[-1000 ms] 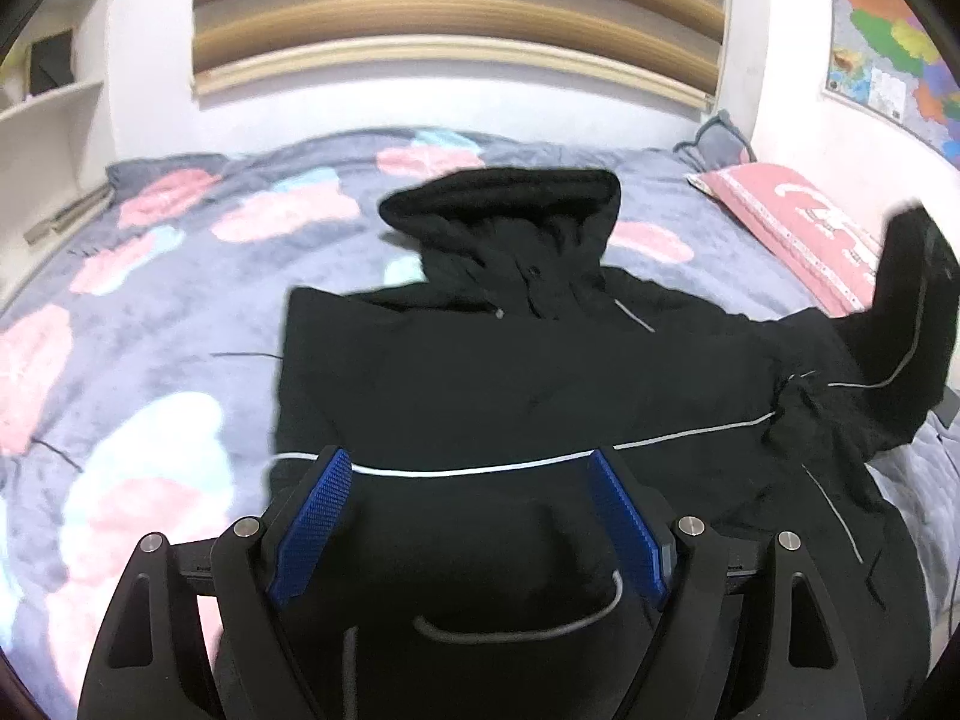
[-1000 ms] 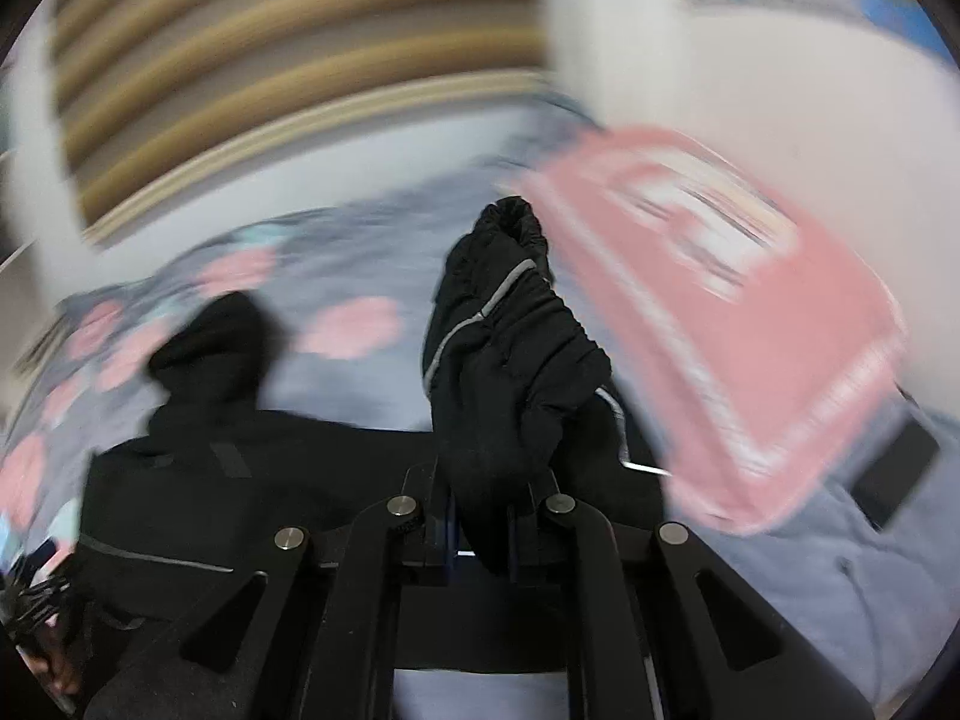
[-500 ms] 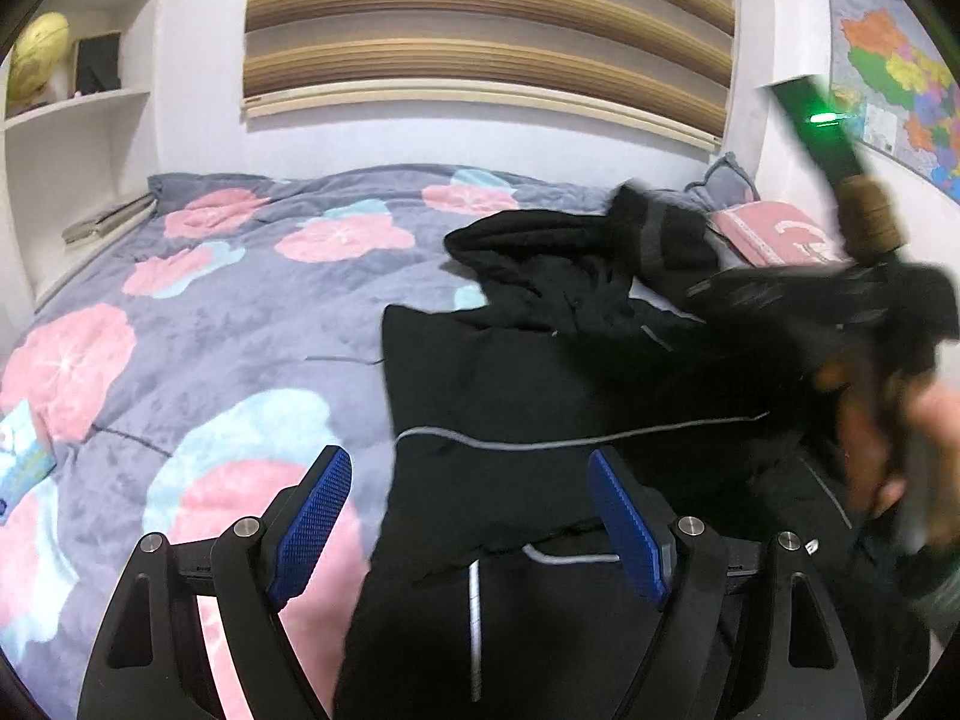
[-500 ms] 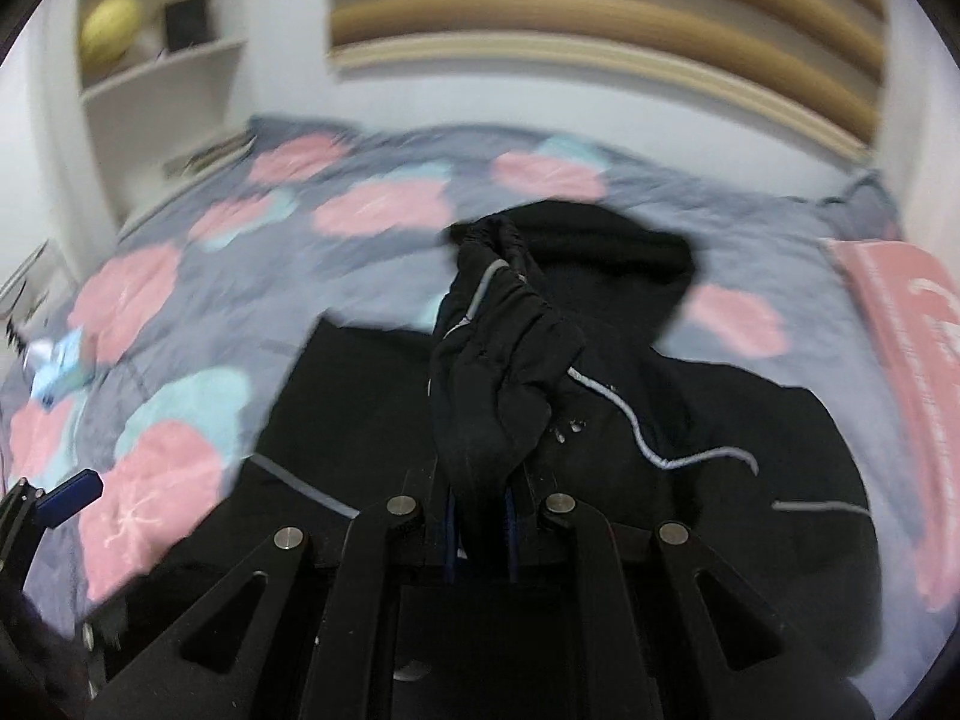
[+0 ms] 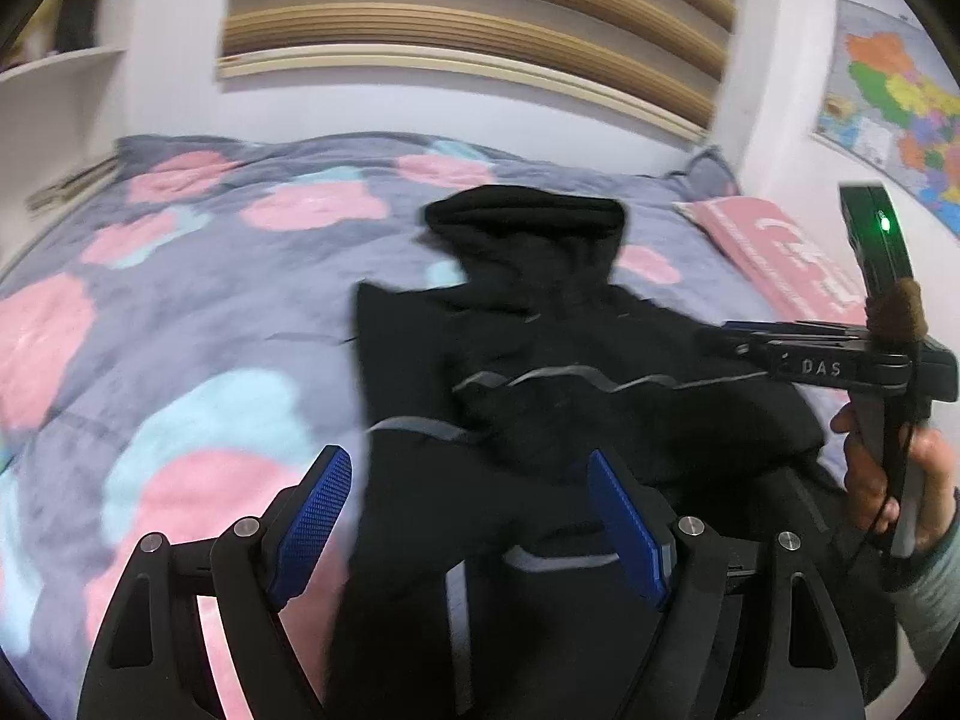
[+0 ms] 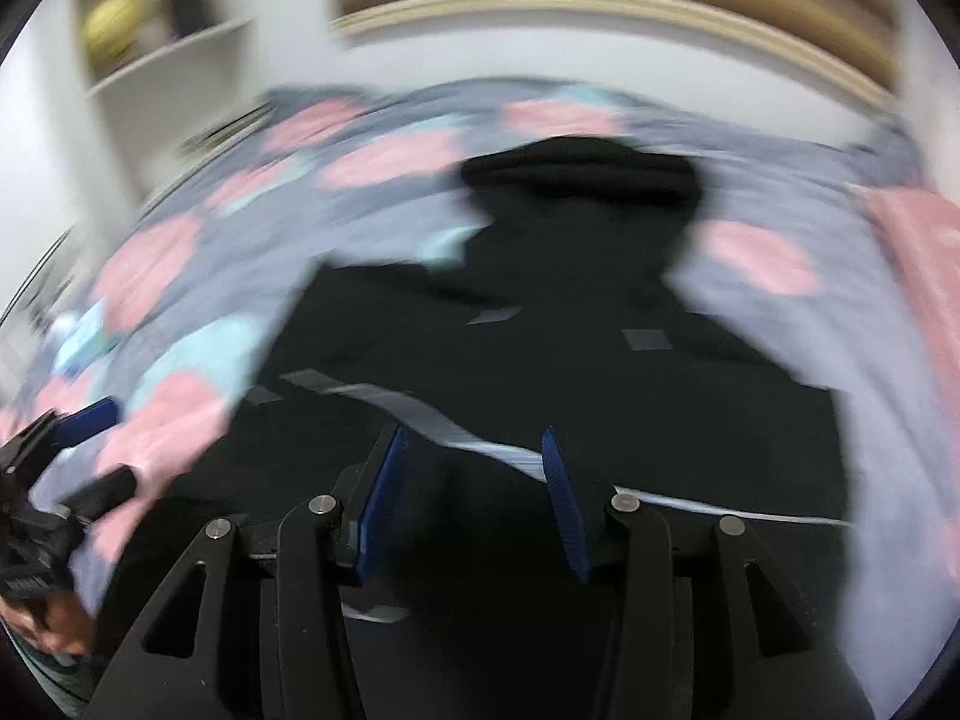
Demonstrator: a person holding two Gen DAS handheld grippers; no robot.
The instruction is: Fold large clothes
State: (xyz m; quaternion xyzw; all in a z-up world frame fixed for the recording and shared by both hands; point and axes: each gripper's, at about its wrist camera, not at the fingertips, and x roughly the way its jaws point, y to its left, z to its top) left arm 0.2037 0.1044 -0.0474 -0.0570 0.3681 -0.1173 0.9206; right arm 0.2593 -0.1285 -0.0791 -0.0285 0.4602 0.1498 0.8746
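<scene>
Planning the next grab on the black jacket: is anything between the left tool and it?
Nothing visible: the left tool, open, hangs directly over the black jacket, with only cloth between its fingers.

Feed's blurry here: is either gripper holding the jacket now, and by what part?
Nothing held. Left gripper and right gripper are both open over the jacket.

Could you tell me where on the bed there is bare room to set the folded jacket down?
The floral bedspread lies bare left of the black jacket, from the headboard wall down to the left hand-held gripper. A narrower strip shows between the hood and the pink pillow. The right side is crowded: the right hand-held gripper hangs there.
</scene>
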